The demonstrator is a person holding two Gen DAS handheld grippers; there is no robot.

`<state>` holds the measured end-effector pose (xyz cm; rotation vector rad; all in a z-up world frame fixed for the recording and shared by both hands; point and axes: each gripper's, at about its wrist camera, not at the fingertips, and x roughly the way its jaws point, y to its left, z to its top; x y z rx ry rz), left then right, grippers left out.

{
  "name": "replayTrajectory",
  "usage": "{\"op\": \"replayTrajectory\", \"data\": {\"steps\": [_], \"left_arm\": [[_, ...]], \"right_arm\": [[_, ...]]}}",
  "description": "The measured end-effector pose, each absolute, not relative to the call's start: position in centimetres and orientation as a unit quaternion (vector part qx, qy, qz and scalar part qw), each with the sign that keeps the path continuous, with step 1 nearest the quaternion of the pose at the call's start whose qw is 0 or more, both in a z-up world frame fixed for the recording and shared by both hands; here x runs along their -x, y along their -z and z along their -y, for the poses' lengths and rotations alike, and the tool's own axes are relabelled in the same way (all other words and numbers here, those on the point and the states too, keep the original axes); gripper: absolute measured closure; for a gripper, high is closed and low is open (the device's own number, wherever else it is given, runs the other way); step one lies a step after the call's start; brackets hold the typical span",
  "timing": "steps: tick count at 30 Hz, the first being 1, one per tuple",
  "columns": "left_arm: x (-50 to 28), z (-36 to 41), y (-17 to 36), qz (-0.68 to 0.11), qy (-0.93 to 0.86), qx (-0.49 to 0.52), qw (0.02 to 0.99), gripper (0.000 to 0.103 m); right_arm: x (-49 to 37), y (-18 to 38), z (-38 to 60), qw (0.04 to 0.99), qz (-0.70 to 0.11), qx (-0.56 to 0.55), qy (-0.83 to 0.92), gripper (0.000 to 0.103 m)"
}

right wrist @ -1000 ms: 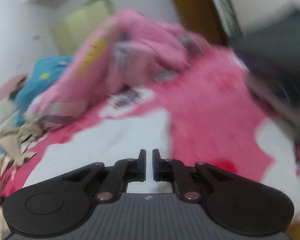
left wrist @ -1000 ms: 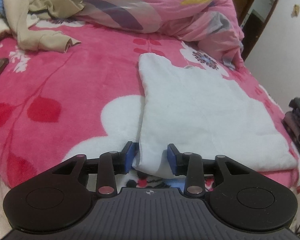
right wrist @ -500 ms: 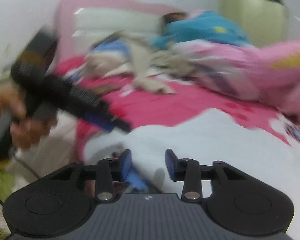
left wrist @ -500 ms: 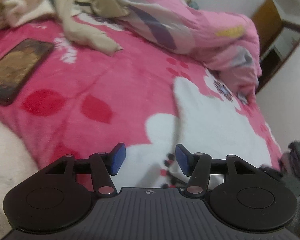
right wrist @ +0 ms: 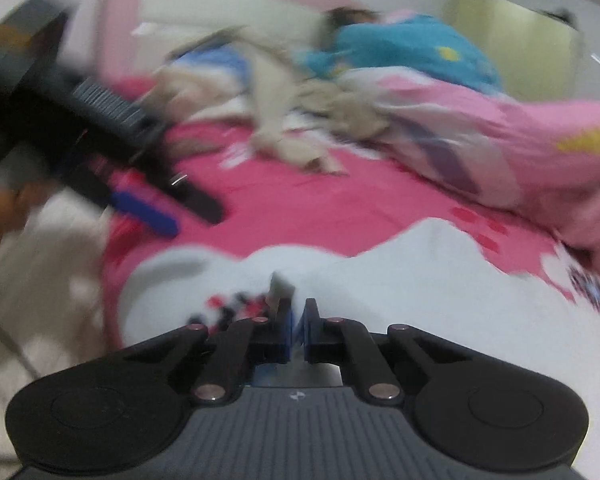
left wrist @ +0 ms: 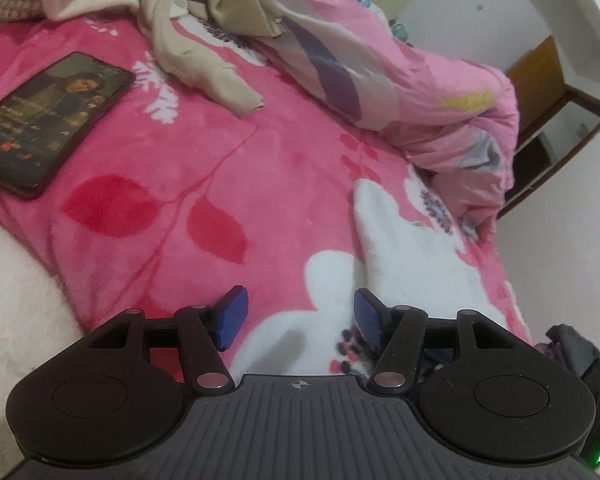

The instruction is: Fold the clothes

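Right tool (right wrist: 298, 322) has now pinched shut on white garment (right wrist: 420, 280).

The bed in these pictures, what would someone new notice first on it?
The bright pink blanket with its red leaves fills the left wrist view, and a white garment lies on it toward the right. A phone with its screen lit sits on the blanket at far left, near a heap of beige clothes at the top. In the right wrist view the right gripper has its jaws nearly shut at the garment's near edge.
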<state>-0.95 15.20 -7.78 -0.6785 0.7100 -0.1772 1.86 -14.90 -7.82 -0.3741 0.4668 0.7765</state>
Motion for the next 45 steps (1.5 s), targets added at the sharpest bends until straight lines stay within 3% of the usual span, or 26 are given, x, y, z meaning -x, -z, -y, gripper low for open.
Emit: {"op": "replayTrajectory", "data": {"steps": [9, 24, 33, 38, 45], "left_arm": [[-5.1, -14.8, 9.1, -0.333, 0.213, 0.471, 0.788, 0.038], [-14.2, -12.3, 12.7, -0.421, 0.237, 0.520, 0.705, 0.036], [-19.9, -10.2, 13.5, -0.461, 0.233, 0.469, 0.717, 0.071], [-21.1, -9.1, 13.8, -0.470, 0.216, 0.445, 0.731, 0.099], [-20.8, -7.3, 11.2, -0.455, 0.182, 0.403, 0.772, 0.103]], "right_arm": [[-4.3, 5.0, 18.6, 0.902, -0.258, -0.050, -0.342, 0.099], [-1.6, 3.1, 16.5, 0.908, -0.244, -0.060, -0.336, 0.099], [-1.3, 3.1, 14.8, 0.906, -0.243, -0.054, -0.343, 0.099], [-1.4, 3.5, 13.9, 0.905, -0.245, -0.056, -0.344, 0.099], [-1.5, 3.0, 13.6, 0.915, -0.230, -0.071, -0.325, 0.099]]}}
